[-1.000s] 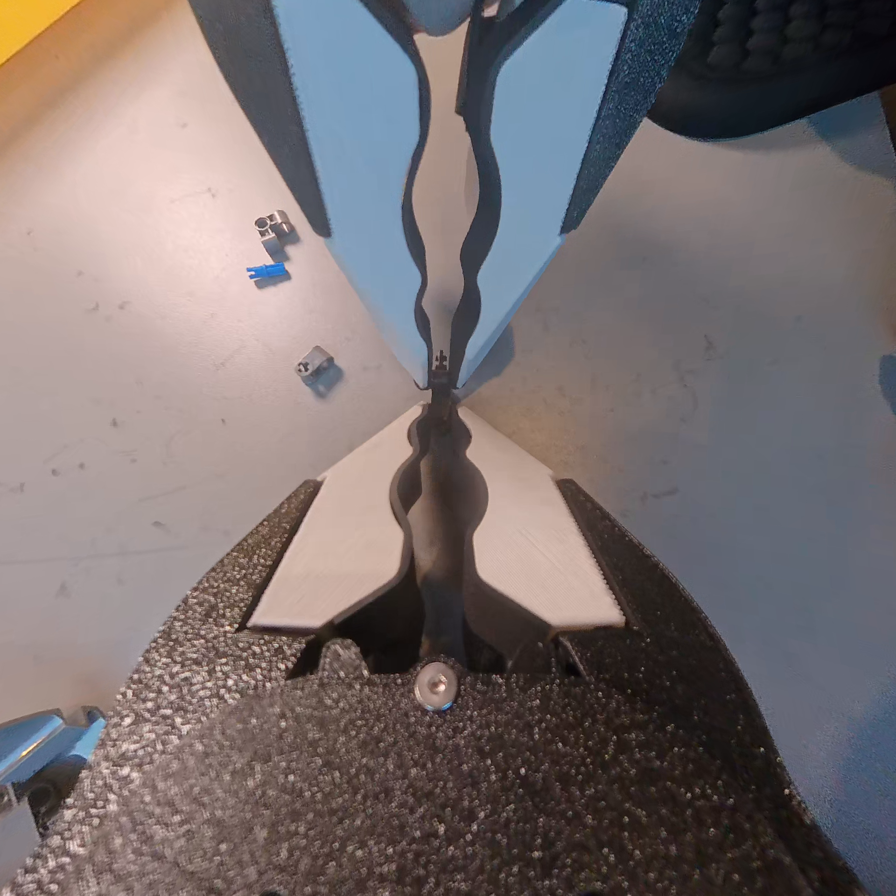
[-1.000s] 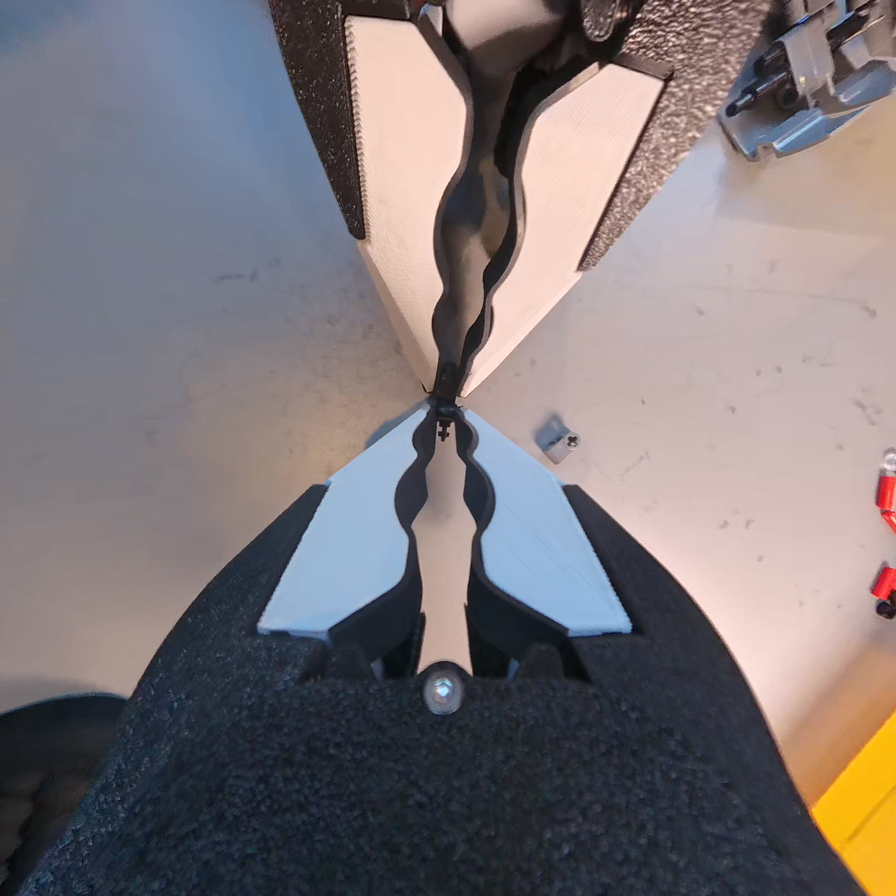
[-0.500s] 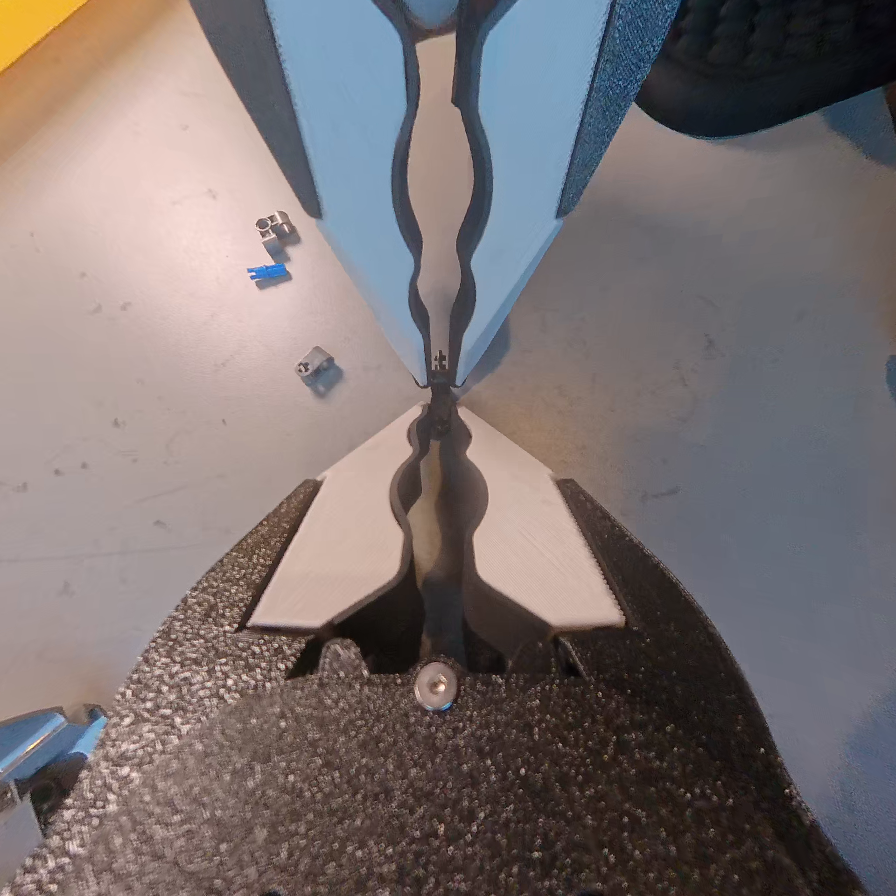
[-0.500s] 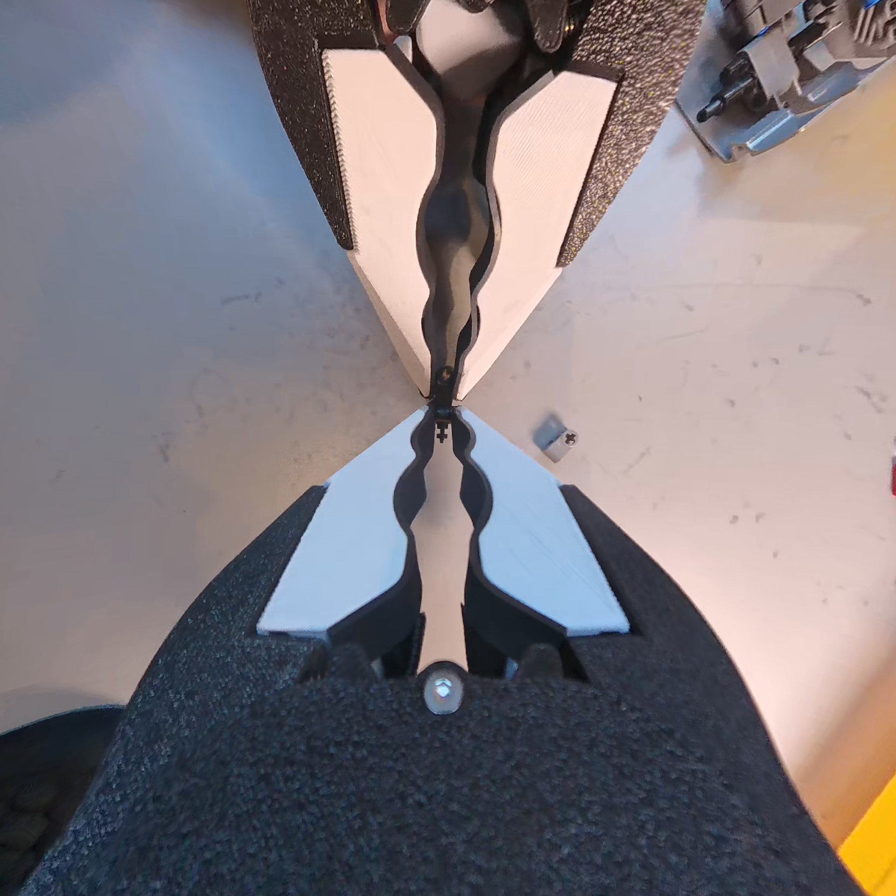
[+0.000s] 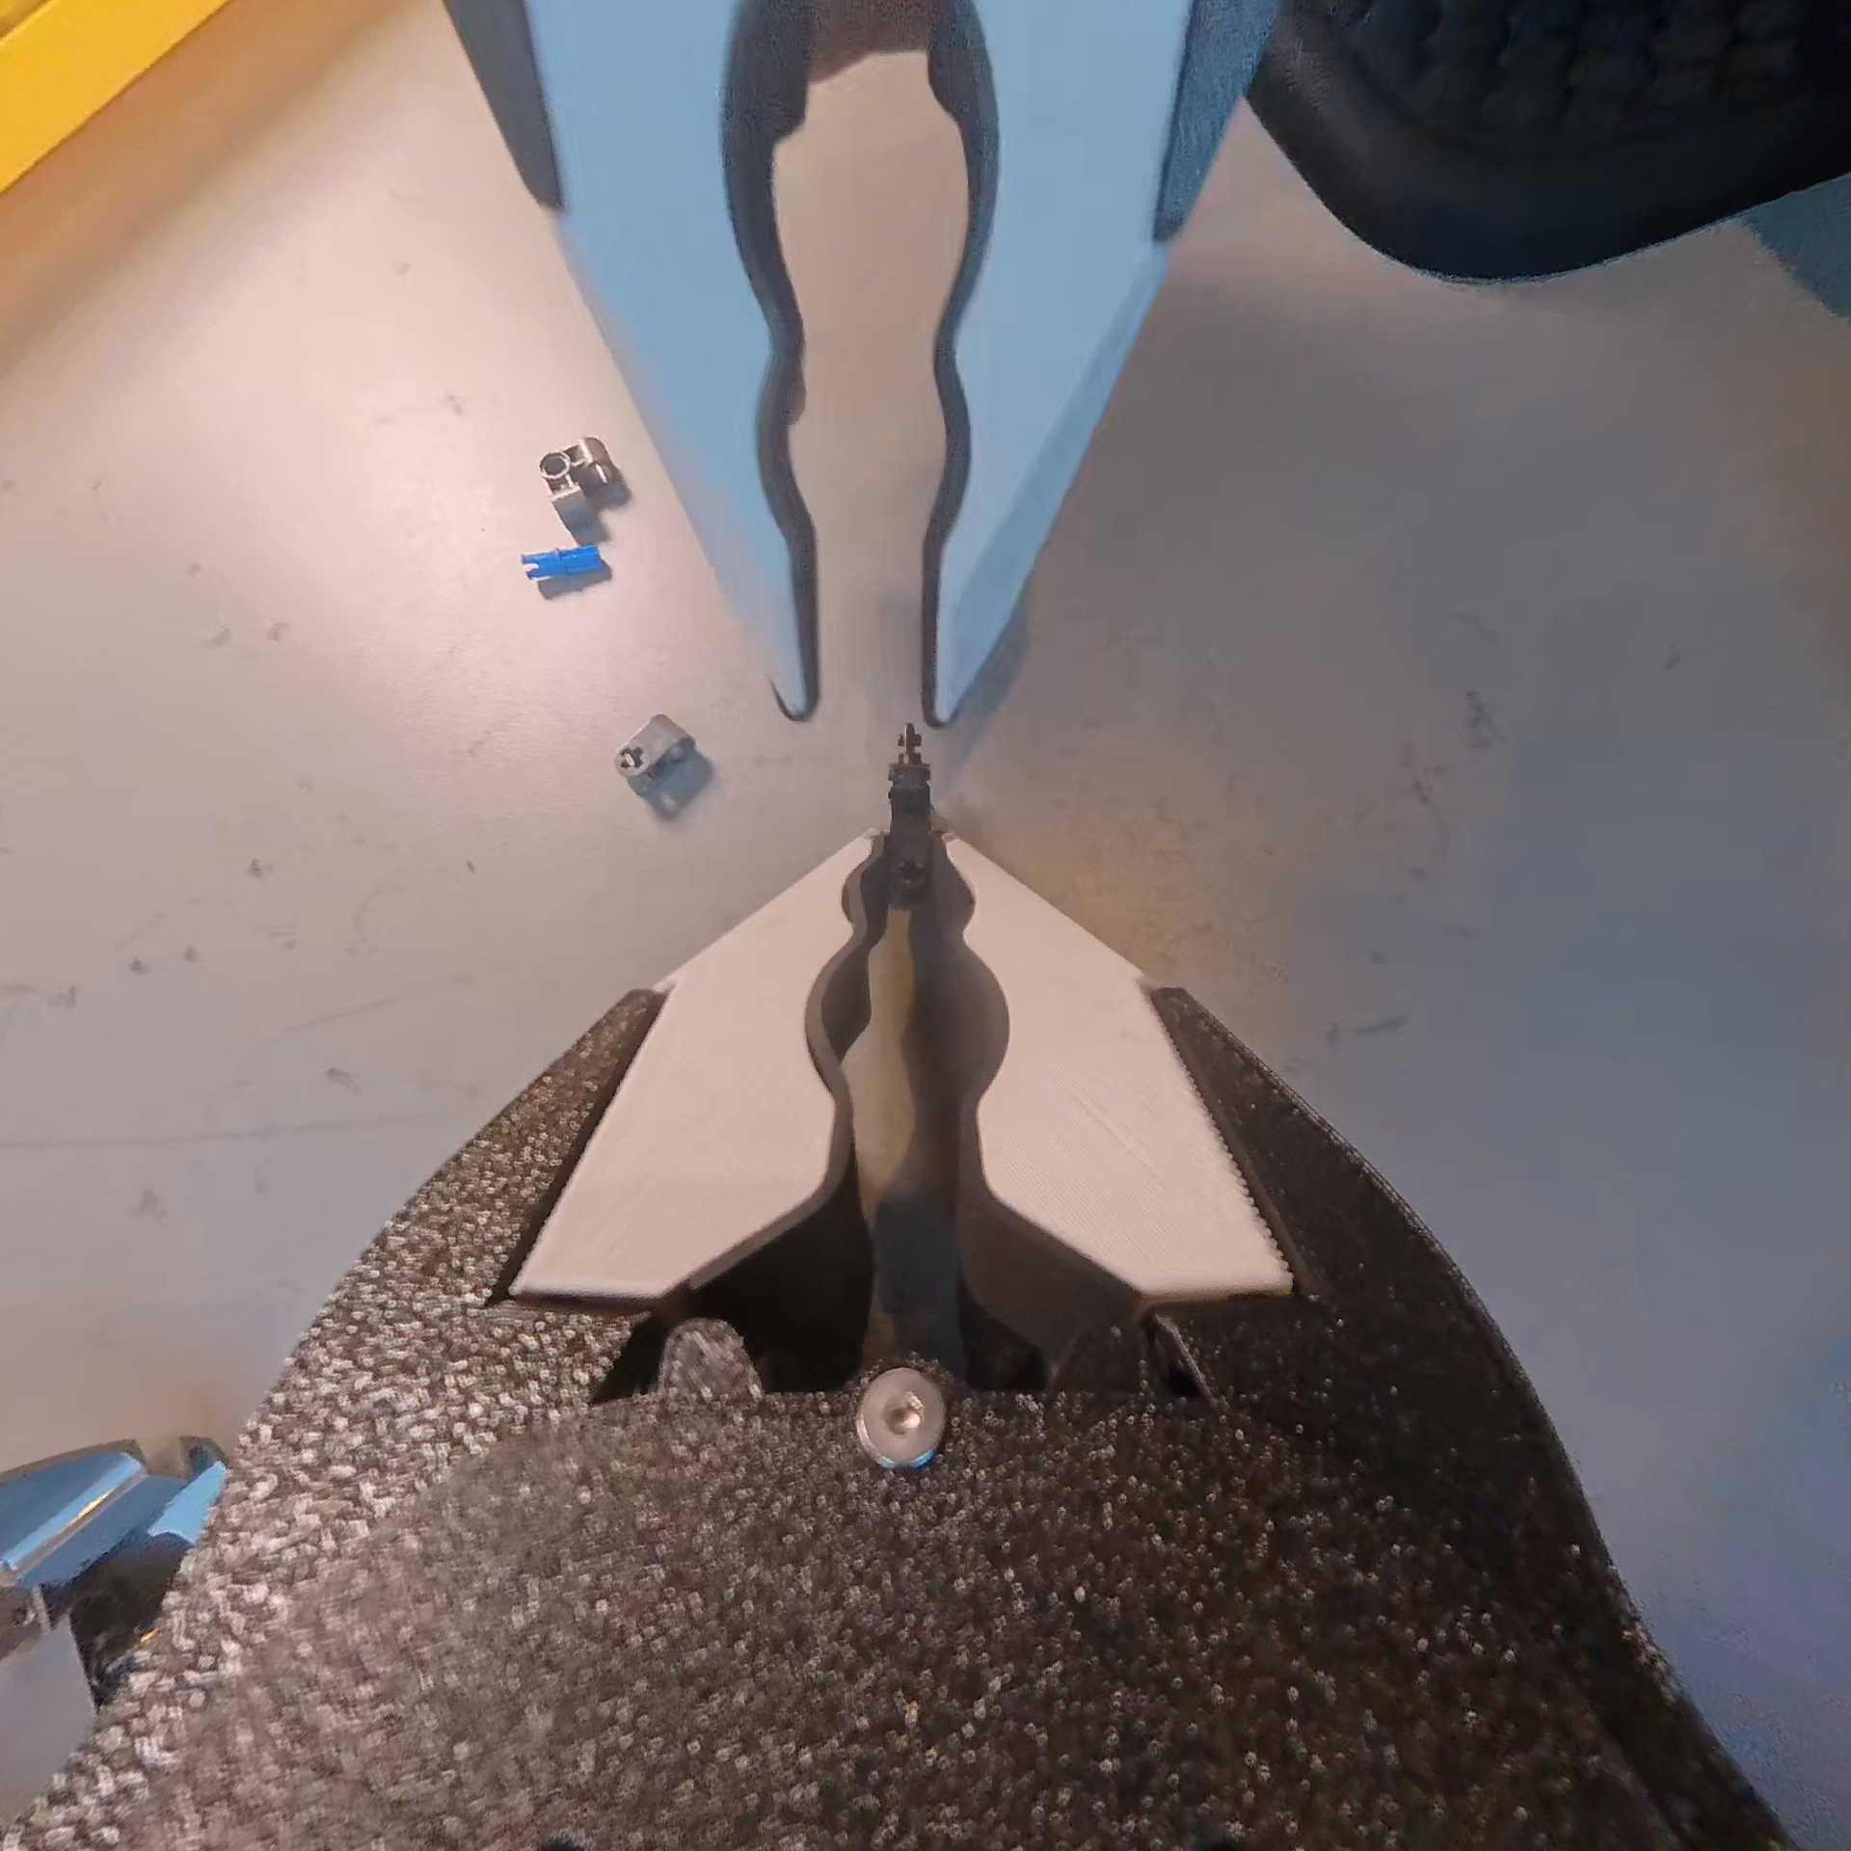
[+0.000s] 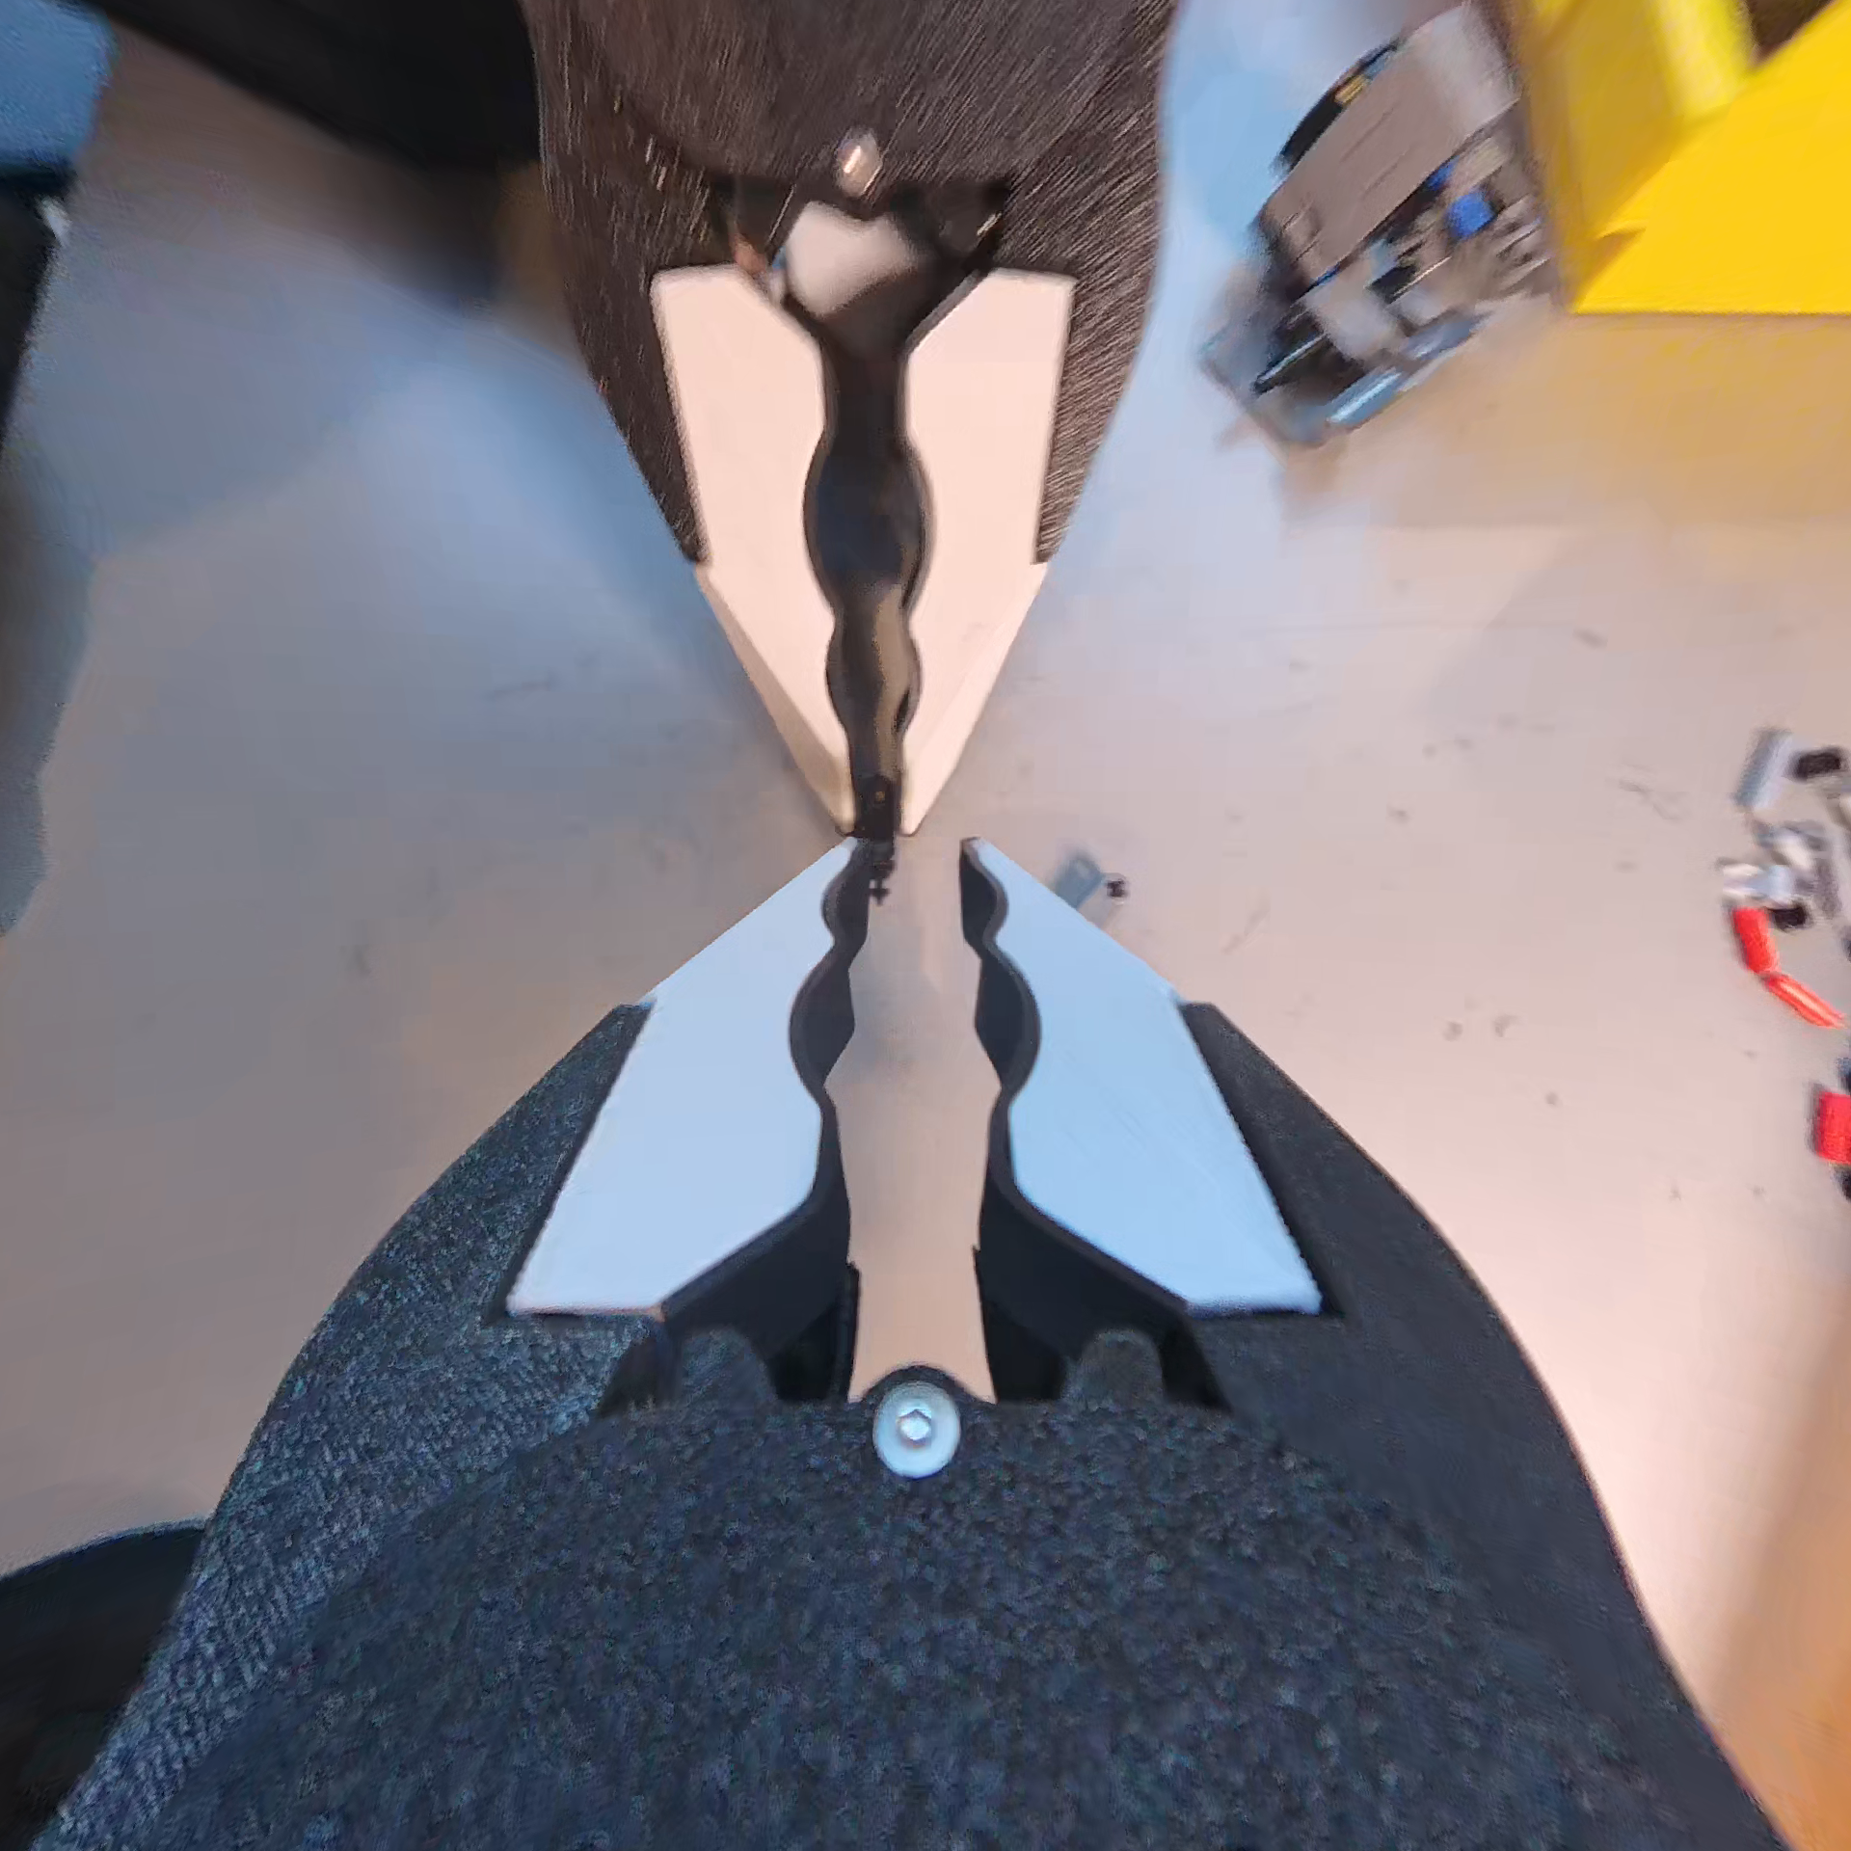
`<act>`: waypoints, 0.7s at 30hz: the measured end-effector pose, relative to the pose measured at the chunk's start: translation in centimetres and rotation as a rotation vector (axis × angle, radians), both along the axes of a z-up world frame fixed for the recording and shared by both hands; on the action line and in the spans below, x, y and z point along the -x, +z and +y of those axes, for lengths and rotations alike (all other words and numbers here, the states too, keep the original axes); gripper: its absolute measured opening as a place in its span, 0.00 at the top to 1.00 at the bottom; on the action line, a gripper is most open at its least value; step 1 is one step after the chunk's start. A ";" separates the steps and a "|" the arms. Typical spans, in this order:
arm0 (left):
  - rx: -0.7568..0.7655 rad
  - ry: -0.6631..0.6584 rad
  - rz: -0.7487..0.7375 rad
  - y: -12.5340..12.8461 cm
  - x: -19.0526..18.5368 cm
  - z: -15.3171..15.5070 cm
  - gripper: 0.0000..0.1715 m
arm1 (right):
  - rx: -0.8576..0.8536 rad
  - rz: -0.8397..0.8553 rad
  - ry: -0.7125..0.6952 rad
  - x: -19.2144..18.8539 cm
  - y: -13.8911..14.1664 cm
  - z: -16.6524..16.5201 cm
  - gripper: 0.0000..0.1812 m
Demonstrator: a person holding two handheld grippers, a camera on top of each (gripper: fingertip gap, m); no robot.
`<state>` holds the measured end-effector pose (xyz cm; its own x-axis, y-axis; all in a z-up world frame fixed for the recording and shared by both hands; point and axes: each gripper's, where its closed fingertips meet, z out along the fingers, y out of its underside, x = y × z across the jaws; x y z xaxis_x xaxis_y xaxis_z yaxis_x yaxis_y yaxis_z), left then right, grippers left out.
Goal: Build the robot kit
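Your left gripper [image 5: 909,846] pinches a small black pin [image 5: 908,791] at its tips. Facing it, your right gripper [image 6: 906,851] stands parted, just off the pin. A grey connector [image 5: 656,763] lies on the table [image 5: 300,901] to the left.

I'm seeing a scuffed grey counter [image 5: 300,1002]. Lying on it: two small grey connector pieces [image 5: 661,761] [image 5: 581,481], a blue pin [image 5: 566,563], red pins [image 6: 1773,962] at the right edge, a blurred grey built assembly [image 6: 1402,270], and a yellow bin [image 6: 1723,180].
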<state>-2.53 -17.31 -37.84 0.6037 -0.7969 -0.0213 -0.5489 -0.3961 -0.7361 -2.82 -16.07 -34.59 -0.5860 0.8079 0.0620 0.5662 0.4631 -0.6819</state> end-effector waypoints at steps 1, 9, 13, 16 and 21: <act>-0.001 0.000 0.001 0.0 0.0 0.0 0.96 | 0.025 0.039 -0.027 0.1 0.8 0.7 0.90; 0.005 0.000 -0.006 0.0 0.0 -0.1 0.96 | 0.022 0.111 -0.178 0.1 0.6 5.4 0.89; 0.038 0.003 -0.053 0.4 0.1 -0.3 0.87 | 0.018 0.089 -0.176 0.2 -0.3 5.2 0.90; 0.035 0.033 -0.092 1.1 1.0 0.1 0.87 | 0.005 0.072 -0.176 0.2 -0.9 5.1 0.90; 0.006 0.107 -0.085 1.5 3.1 1.0 0.88 | -0.056 0.018 -0.178 0.1 -1.6 5.3 0.90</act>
<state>-5.60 -16.35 -36.31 0.6850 -0.7276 0.0382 -0.4390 -0.4540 -0.7754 -2.91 -10.81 -36.23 -0.4327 0.8936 0.1195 0.6303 0.3946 -0.6686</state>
